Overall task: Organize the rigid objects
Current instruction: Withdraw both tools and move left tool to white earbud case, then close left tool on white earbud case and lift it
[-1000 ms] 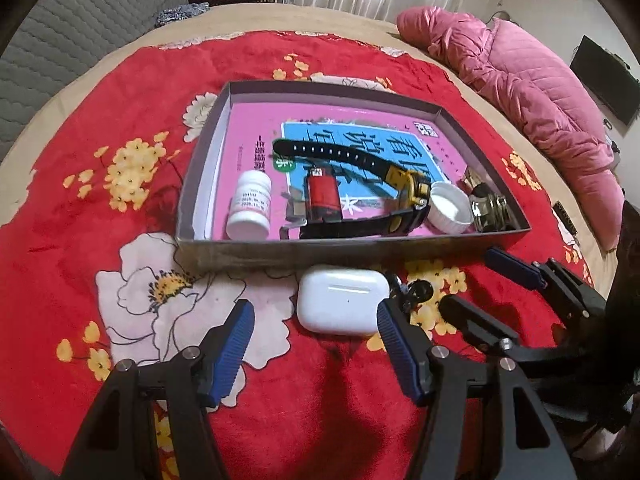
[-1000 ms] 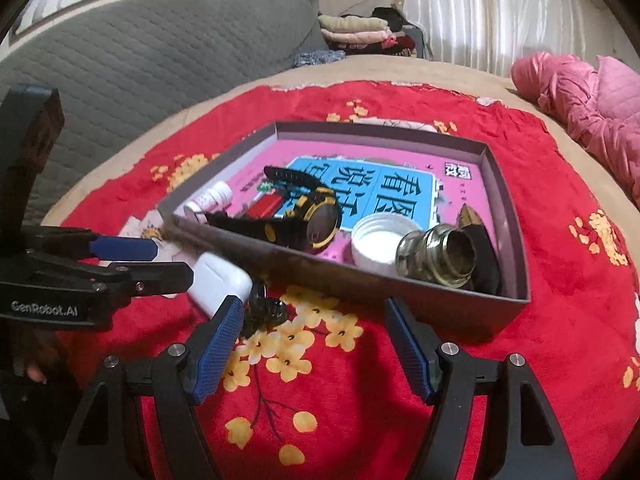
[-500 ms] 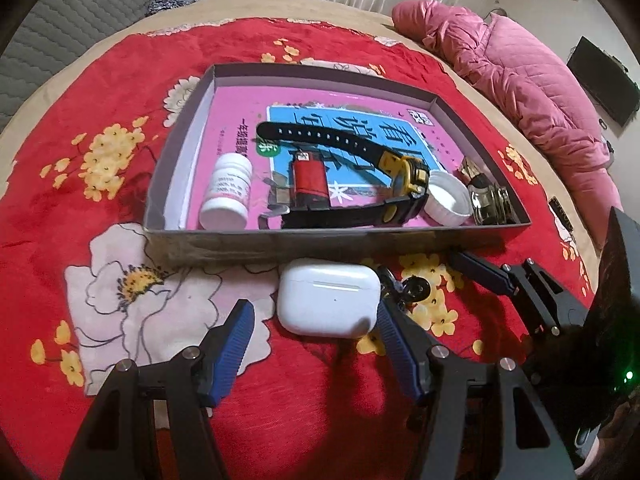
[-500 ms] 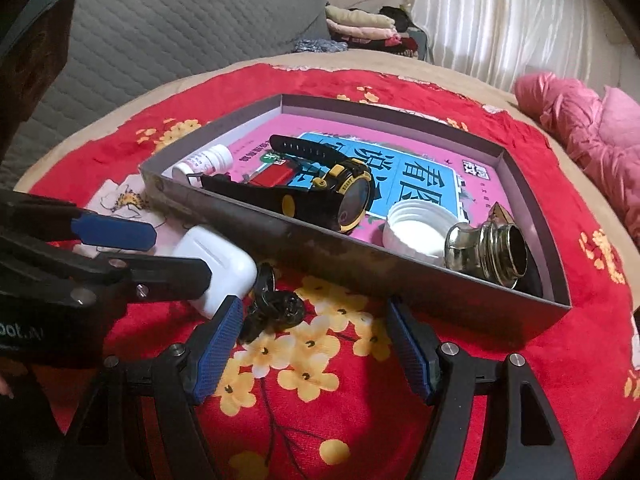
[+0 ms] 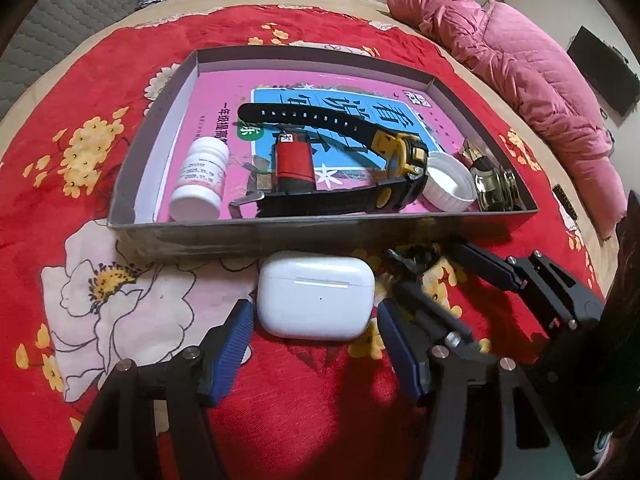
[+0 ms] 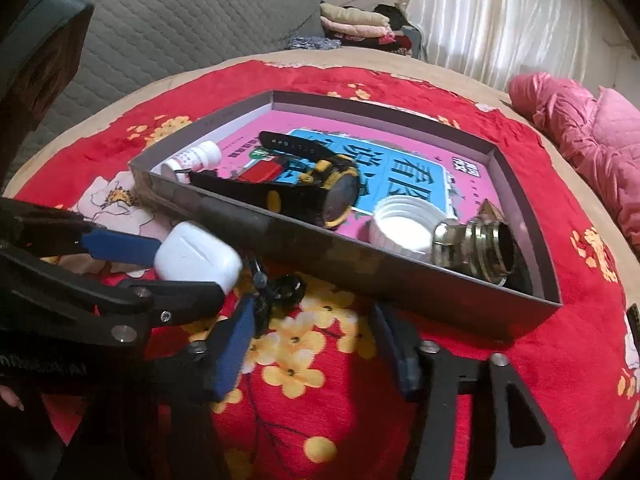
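A white earbud case (image 5: 316, 294) lies on the red flowered blanket just in front of the grey box (image 5: 320, 236). My left gripper (image 5: 316, 344) is open, its blue pads (image 5: 232, 344) on either side of the case's near end, not pressing it. In the right wrist view the case (image 6: 198, 252) sits between the left gripper's (image 6: 192, 272) fingers. A small black trinket (image 6: 280, 292) on a thin cord lies right of the case. My right gripper (image 6: 316, 340) is closing, with the trinket at its left fingertip and mostly ahead of the pads.
The box (image 6: 360, 264) holds a black-and-yellow watch (image 5: 392, 168), a white pill bottle (image 5: 200, 178), a red lighter-like item (image 5: 294, 164), a white cap (image 5: 448, 186) and a brass fitting (image 5: 494, 190). A pink quilt (image 5: 520, 72) lies at the far right. A grey sofa back (image 6: 180, 28) stands behind.
Both grippers have sunk toward the blanket and come nearer the box's front wall. The right gripper's jaws have narrowed. The left jaws keep the same width.
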Demonstrator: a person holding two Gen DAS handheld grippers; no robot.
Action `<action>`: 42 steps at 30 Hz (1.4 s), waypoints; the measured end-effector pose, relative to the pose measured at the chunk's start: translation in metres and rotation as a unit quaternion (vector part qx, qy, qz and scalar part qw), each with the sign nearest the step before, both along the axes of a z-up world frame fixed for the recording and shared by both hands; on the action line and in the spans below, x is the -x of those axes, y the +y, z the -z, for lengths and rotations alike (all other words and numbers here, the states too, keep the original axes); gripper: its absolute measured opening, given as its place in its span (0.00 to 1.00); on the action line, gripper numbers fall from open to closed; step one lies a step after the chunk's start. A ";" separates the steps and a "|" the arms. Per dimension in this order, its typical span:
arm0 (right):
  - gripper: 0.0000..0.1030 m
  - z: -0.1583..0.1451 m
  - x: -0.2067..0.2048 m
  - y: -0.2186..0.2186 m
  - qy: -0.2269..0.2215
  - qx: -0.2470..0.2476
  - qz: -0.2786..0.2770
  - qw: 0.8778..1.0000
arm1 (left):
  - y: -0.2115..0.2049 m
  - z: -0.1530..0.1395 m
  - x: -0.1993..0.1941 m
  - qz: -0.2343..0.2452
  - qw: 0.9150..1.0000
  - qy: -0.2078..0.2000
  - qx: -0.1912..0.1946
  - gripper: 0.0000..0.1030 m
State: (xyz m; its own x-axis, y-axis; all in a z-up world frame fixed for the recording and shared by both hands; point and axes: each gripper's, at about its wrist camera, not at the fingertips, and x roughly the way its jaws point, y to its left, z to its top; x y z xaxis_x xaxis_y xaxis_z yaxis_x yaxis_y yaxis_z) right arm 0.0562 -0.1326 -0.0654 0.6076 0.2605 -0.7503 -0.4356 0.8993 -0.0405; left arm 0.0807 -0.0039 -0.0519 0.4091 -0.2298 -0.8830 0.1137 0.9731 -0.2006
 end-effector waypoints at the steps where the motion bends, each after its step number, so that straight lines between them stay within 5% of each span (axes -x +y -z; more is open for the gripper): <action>1: 0.46 0.000 0.000 -0.002 0.001 -0.002 0.001 1.000 | 0.000 0.001 -0.001 0.000 1.000 0.000 0.000 0.62; 12: 0.44 -0.001 -0.002 -0.007 0.019 -0.042 -0.018 0.999 | -0.001 0.005 -0.008 -0.010 1.000 0.006 -0.002 0.62; 20: 0.27 0.000 -0.004 0.000 0.022 -0.052 -0.050 0.997 | 0.001 0.008 -0.010 -0.019 1.000 0.008 0.009 0.62; 31: 0.26 -0.004 -0.005 -0.003 0.036 -0.062 -0.070 0.995 | 0.003 0.011 -0.011 -0.027 0.999 0.006 0.015 0.62; 42: 0.26 -0.009 0.003 -0.016 0.047 -0.058 -0.062 0.995 | -0.007 0.015 -0.013 -0.024 1.000 -0.006 -0.019 0.59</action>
